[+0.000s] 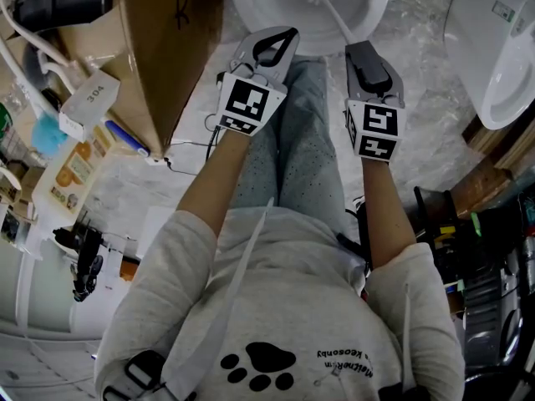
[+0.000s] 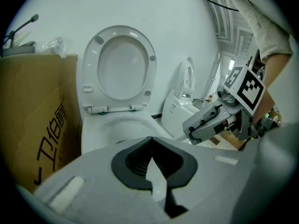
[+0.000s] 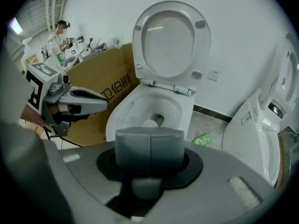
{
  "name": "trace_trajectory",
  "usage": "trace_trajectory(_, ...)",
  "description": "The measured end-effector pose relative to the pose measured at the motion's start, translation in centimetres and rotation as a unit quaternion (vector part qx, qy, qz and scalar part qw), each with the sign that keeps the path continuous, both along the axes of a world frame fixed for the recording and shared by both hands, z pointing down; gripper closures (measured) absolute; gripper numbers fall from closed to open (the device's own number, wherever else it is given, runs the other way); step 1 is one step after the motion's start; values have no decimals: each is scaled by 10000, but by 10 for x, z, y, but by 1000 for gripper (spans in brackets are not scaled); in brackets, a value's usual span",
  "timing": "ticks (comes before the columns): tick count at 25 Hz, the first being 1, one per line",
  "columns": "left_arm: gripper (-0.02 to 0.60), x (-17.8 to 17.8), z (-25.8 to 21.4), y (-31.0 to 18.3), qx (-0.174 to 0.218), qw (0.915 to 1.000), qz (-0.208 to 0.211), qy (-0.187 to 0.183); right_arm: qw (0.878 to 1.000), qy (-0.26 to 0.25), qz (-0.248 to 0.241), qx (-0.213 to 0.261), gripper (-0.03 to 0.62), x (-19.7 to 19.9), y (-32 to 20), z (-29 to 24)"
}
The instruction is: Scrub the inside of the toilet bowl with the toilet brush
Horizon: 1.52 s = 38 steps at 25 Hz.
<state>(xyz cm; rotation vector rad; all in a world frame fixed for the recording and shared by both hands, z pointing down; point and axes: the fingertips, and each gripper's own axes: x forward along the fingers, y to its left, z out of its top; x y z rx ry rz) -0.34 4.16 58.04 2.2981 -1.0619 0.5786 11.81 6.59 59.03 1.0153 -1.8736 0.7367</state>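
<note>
The toilet bowl (image 1: 251, 19) stands in front of the person's knees with its seat lid (image 3: 170, 36) raised against the white wall. The toilet brush (image 1: 334, 13) is inside the bowl: its white head lies near the drain hole (image 3: 150, 123), and in the head view its thin handle runs back to the tip of the right tool (image 1: 358, 48). This tool is clenched, its two grey jaws pressed together, and by the head view it grasps the end of the brush handle. The left tool (image 1: 282, 33) hovers beside it, just before the bowl's rim; its dark jaws meet at the tips and nothing is between them. Each tool carries a cube with black and white square markers (image 1: 247, 105). Left of the bowl stands a cardboard box (image 3: 107, 101) with black Chinese characters printed on its side. In the head view a white tag (image 1: 94, 93) further left shows the number 304. The person's grey sweatshirt bears a black paw print (image 1: 259, 366) and a line of small letters which I cannot read with certainty. A second toilet (image 3: 257, 134) stands at the right with a small label on its tank, too small to read. A green packet (image 3: 202, 139) lies on the floor between the two toilets.
</note>
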Motion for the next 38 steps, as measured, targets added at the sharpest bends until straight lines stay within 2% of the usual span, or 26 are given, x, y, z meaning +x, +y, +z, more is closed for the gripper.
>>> trace_trajectory(12, 583, 20, 26, 11, -350, 9991, 217, 27, 9998, 140, -15, -137, 441, 4, 6, 17)
trace_trajectory(22, 582, 30, 29, 13, -431, 9985, 305, 120, 9993, 333, -121, -123, 441, 10, 4, 23)
trace_trajectory(30, 583, 32, 32, 20, -520, 9979, 364, 144, 9976, 491, -235, -429, 442, 14, 31, 37)
trace_trajectory(38, 583, 23, 37, 26, -596, 9977, 305, 103, 9967, 552, -392, -457, 442, 6, 49, 36)
